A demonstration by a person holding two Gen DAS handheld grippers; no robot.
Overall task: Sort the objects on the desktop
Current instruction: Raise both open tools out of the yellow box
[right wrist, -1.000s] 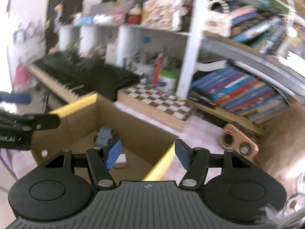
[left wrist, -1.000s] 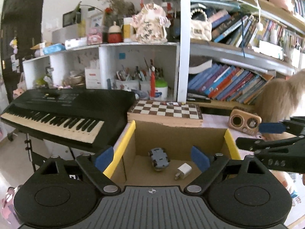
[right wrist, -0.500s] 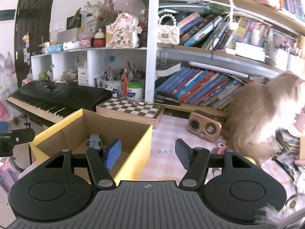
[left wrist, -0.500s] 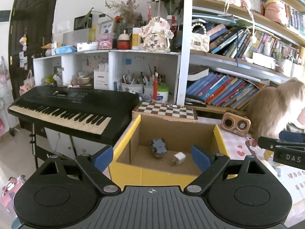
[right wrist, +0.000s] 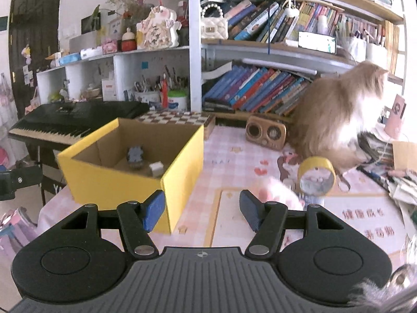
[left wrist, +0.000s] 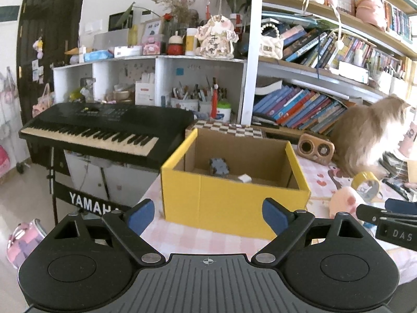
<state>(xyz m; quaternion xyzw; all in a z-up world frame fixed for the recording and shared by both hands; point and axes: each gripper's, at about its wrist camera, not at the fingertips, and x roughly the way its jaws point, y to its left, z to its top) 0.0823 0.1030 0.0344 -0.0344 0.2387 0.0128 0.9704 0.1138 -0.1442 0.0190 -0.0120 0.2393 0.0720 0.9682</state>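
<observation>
Both grippers point(left wrist: 207, 212) point(right wrist: 202, 210) hanging apart, empty; yellow tape roll point(right wrist: 316, 176) looking light, rigid: pinching across its rim

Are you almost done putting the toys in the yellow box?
Partly. The yellow box already holds a small gray toy car and a white charger cube. Nothing is in hand: the left gripper and right gripper are both open. Left on the table are a pink paw-shaped toy and a yellow tape roll.
</observation>
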